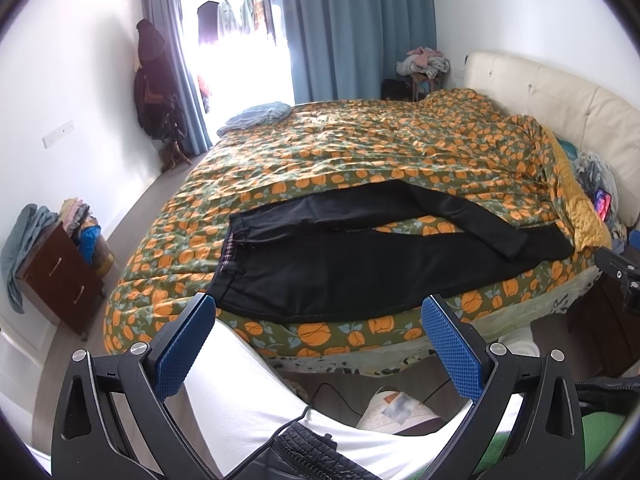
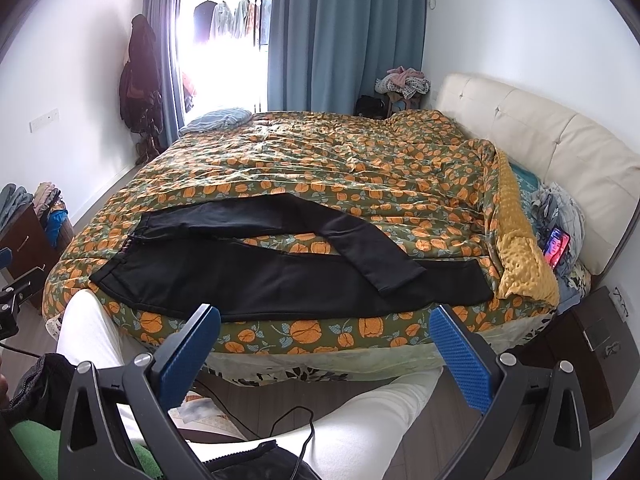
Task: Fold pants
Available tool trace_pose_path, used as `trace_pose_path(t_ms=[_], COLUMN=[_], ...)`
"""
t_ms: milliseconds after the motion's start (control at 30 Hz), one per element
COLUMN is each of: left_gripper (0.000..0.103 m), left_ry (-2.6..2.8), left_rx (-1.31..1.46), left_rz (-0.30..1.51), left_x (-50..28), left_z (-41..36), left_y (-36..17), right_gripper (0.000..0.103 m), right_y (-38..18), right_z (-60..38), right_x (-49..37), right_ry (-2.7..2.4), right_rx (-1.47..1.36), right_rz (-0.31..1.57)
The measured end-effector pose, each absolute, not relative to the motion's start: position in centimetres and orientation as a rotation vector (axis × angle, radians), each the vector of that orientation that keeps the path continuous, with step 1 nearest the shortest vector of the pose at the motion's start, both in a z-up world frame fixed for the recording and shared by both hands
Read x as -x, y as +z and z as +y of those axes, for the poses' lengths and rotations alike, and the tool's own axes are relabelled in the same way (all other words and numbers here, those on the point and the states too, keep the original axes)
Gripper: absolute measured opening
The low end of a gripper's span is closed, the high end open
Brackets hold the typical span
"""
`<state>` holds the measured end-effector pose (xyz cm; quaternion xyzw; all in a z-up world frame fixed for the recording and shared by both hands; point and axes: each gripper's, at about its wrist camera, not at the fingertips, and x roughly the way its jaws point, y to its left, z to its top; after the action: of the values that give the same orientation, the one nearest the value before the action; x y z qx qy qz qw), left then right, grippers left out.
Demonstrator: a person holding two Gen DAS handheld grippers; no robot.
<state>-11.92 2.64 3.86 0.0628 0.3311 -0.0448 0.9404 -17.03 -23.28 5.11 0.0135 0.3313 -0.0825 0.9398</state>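
Left gripper (image 1: 318, 346) and right gripper (image 2: 326, 354) both wide, empty, held back off the bed's (image 2: 304, 334) near edge. Fold not yet begun; next likely a reach to the far leg's hem. Pants (image 2: 240, 276) lie flat along the near edge, black, waistband left, far leg crossing over the near one.

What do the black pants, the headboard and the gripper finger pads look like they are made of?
Pants: soft matte woven or knit cloth, lying limp without shine. Headboard: cream leather or leatherette, judging by the smooth tufted panels with a slight sheen. Pads: blue, probably rubber or moulded plastic, with a fine dimpled grip texture.
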Motion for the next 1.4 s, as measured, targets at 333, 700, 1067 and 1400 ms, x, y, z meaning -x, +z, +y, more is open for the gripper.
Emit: trace_pose_path(t_ms=[333, 700, 1067, 1400], left_gripper=[0.103, 0.103, 0.103, 0.103], left_ry=[-0.091, -0.091, -0.091, -0.090], left_rx=[-0.128, -0.130, -0.129, -0.130], left_rz=[0.676, 0.676, 0.677, 0.676], left_x=[11.93, 11.94, 11.99, 12.04], left_z=[2.62, 2.58, 2.47, 2.35], left_y=[3.83, 3.81, 3.81, 3.82], right_gripper=[0.103, 0.103, 0.103, 0.103], right_y=[5.10, 5.00, 5.00, 4.98], right_z=[-23.26, -23.22, -23.14, -22.96], right_x=[16.98, 17.02, 16.98, 16.95], right_ry=[-0.167, -0.163, -0.163, -0.165], right_rx=[-0.029, -0.024, -0.024, -0.023], right_rz=[0.678, 0.680, 0.680, 0.680])
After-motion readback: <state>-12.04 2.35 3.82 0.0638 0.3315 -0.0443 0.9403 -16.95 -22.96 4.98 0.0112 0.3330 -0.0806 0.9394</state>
